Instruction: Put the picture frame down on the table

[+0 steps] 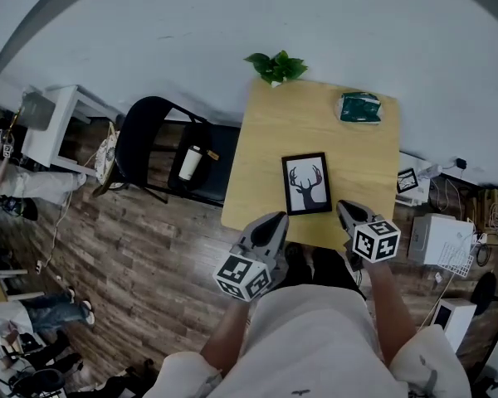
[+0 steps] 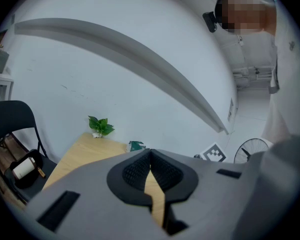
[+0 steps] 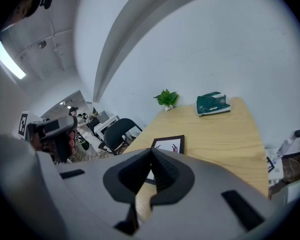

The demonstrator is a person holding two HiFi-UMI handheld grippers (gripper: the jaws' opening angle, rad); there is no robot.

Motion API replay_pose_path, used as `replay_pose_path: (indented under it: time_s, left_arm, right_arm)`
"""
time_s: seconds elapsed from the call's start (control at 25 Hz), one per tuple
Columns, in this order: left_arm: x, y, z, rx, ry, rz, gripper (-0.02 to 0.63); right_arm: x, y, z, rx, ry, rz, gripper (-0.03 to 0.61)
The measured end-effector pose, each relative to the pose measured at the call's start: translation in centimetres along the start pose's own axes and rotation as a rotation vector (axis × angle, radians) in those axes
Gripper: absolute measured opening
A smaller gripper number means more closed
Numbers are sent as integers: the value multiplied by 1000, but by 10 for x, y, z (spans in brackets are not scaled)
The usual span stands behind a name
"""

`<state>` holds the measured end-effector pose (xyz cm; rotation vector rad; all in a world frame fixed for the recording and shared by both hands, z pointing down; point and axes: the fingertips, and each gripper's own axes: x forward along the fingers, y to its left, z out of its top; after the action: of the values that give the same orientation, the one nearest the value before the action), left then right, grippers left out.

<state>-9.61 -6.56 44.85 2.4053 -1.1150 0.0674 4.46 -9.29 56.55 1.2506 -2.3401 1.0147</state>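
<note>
Picture frame [image 1: 306, 184]: thin black rectangular border, white print with a dark deer silhouette. It lies flat on the pale wood-grain worktop [image 1: 270, 131], long axis running away from the person, antlers toward the wall. Left tongs [image 1: 274, 220] and right tongs [image 1: 346, 211] are clenched on nothing, clear of the frame.

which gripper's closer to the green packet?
Right. The right gripper is at the near edge of the table, on the same side of the picture frame as the green packet; the left gripper is across the frame, farther away.
</note>
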Motion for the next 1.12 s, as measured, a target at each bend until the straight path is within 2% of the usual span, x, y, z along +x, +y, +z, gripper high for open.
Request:
replay_pose_path:
  time_s: [0.2, 0.64, 0.84, 1.12]
  left_arm:
    - [-7, -10, 1, 14, -10, -7, 6]
    - [-19, -38, 8, 52, -48, 59, 6]
    - [-22, -67, 10, 92, -56, 103, 6]
    - [-40, -123, 4, 115, -93, 142, 6]
  right_arm:
    - [-22, 12, 19, -70, -65, 2, 0]
    - [-91, 51, 61, -366, -186, 17, 0]
    - [-126, 65, 69, -392, -224, 67, 0]
    - [-178, 83, 56, -443, -252, 145, 0]
